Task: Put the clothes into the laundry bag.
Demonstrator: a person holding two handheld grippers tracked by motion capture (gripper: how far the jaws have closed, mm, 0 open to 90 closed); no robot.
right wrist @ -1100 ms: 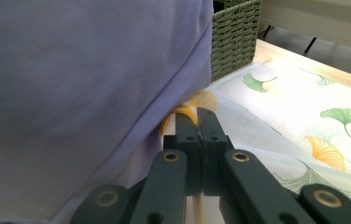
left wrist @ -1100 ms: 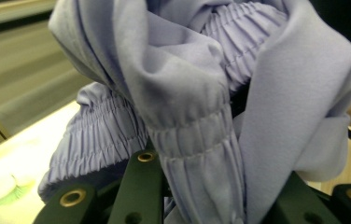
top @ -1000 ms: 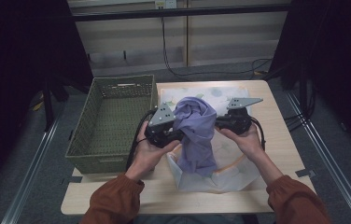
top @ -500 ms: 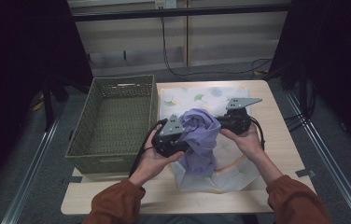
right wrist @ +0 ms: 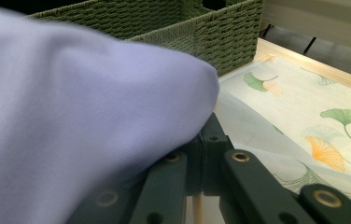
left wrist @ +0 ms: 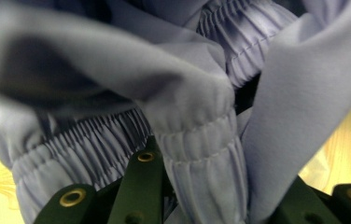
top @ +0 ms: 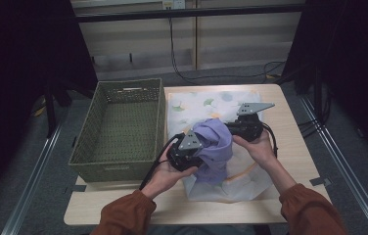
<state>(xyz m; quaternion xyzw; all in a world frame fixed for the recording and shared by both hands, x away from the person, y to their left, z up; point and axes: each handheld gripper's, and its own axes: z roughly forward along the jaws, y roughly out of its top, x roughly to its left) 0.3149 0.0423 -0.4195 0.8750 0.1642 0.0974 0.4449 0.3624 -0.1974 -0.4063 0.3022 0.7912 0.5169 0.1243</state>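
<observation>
A lavender garment (top: 215, 149) with an elastic waistband (left wrist: 197, 149) hangs bunched between both grippers, over a leaf-print cloth (top: 206, 105) spread on the table. My left gripper (top: 199, 156) is shut on the garment's gathered waistband from the left; in the left gripper view (left wrist: 201, 196) the elastic fold sits between its jaws. My right gripper (top: 227, 130) is shut on the garment's smooth fabric (right wrist: 71, 121) from the right, its jaws (right wrist: 208, 140) pressed together with the fabric draped over them. The garment's lower end rests on the cloth.
A green woven basket (top: 118, 169) stands left of the cloth, with nothing in it; its wall (right wrist: 187, 32) is close behind the garment in the right gripper view. The wooden table (top: 289, 122) has bare strips right of and in front of the cloth. Cables run behind the table.
My left gripper has sunk and come nearer the person, still holding the garment. The garment hangs lower and more bunched. The right gripper has stayed put.
</observation>
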